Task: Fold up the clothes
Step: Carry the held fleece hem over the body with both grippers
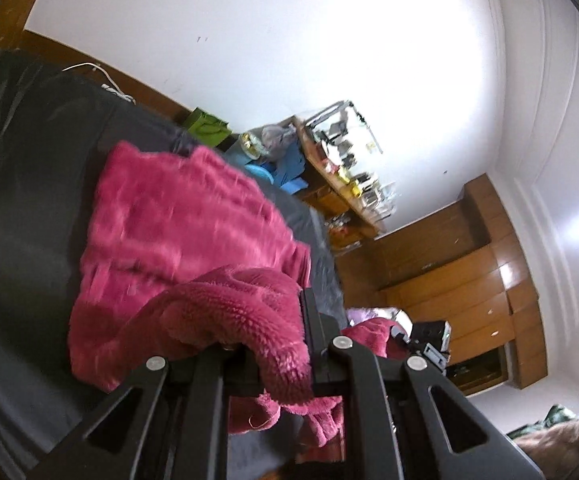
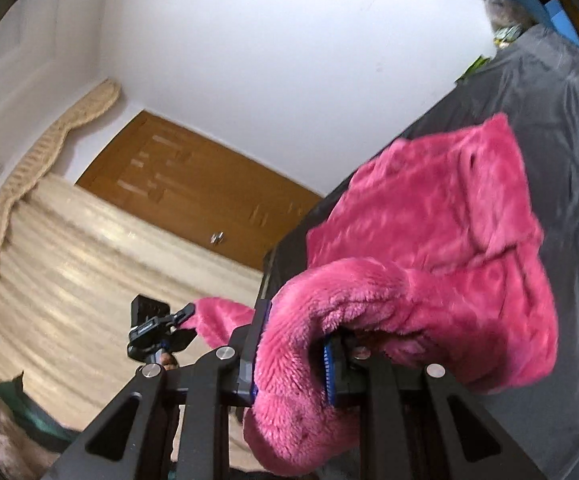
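Nearest each lens, thick pink pile bulges between the fingers: the left gripper point(image 1: 273, 356) is clenched on 1 edge of the pink fleece garment point(image 1: 177, 232), and the right gripper point(image 2: 293, 360) is clenched on another edge of it. Both grips look shallow, taken on a rolled lip of fabric, so plush this slippery could creep out if the 2 hands pull apart or jerk (the likeliest failure, in my judgement). If 1 side lets go, the held edge would drop crooked and the fold would come out skewed.

Just beyond the fingers, the rest of the garment lies on the dark grey bed cover point(image 1: 29, 168), partly doubled over itself. Dragging it could bunch the lower layer or ruck the cover beneath.

Farther off, a cluttered wooden shelf point(image 1: 349, 184) stands against the white wall, well clear of the work.
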Motion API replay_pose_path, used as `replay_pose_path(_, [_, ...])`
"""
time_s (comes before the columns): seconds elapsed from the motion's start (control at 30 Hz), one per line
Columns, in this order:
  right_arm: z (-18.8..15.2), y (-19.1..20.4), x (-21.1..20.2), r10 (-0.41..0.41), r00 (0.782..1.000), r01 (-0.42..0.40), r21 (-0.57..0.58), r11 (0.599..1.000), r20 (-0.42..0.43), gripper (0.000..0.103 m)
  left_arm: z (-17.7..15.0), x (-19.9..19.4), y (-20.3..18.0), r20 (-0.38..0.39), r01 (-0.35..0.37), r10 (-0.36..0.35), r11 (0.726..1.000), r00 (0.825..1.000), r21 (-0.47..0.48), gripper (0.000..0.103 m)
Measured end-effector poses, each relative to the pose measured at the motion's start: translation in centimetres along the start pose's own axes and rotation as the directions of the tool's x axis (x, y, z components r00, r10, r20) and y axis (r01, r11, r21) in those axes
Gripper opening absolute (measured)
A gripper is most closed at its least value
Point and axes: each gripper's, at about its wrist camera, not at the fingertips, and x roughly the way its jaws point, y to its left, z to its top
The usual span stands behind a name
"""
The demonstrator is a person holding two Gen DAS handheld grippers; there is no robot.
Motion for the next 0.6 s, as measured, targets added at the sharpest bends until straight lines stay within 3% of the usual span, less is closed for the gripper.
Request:
replay_pose_path(0.33, [9.3,-3.4,2.9,-0.129,0.985,0.121,0.07,0.99,0.118,0.024,11.2,6.7,2.9,0.01,0.018,-0.018,0.998,1.0,-0.053,0.015])
replay_pose_path(0.6, [12.8,-8.1,5.8,-0.316,0.943,0.298,0.161,0.941,0.1,0.024,15.6,13.6,7.6,-0.054,-0.081,0.074,0.988,0.996,-0.128,0.015])
